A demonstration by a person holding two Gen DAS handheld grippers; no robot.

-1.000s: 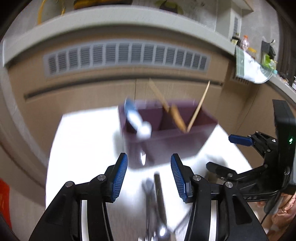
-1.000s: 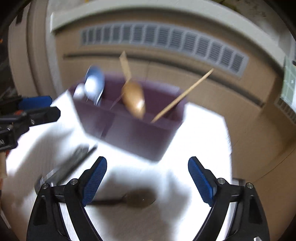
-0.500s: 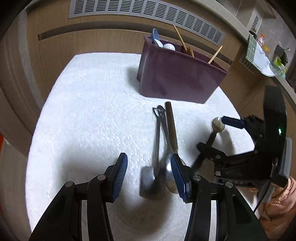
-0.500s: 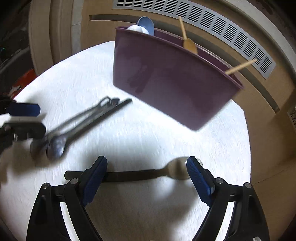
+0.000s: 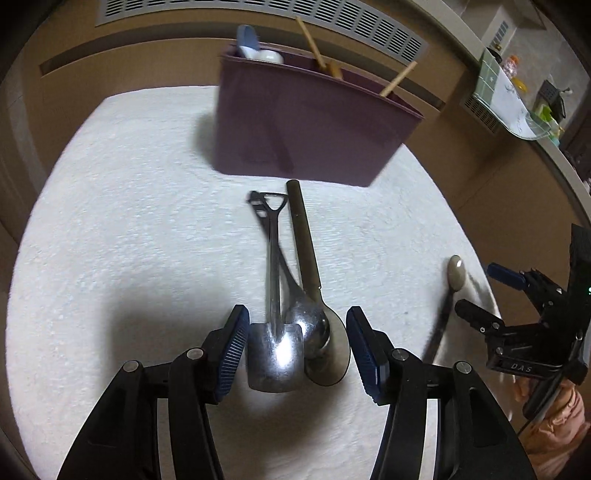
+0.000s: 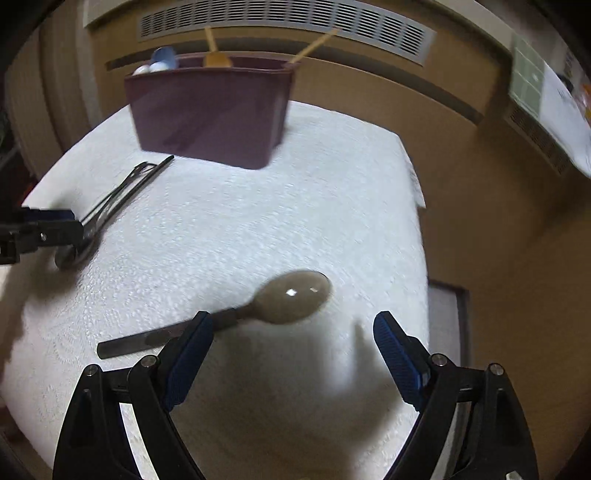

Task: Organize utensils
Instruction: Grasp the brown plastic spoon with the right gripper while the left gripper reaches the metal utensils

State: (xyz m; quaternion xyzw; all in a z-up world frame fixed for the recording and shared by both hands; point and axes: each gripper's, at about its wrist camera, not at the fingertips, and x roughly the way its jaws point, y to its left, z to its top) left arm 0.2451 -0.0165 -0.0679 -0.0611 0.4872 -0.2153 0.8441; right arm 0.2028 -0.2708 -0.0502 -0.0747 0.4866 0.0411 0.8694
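A purple utensil caddy stands at the far side of the white mat, holding wooden sticks and a blue spoon; it also shows in the right wrist view. Three metal utensils lie bunched together, heads toward me. My left gripper is open with its fingers on either side of their heads, low over the mat. A dark-handled spoon lies alone on the mat. My right gripper is open just above it, its left finger over the handle.
Brown cabinet fronts with a vent grille stand behind the mat. The mat's right edge drops off toward the floor. A counter with small items is at the far right.
Both grippers have dropped from facing the caddy down toward the mat. The left now straddles the heads of the bunched utensils; the right has closed in over the lone spoon.
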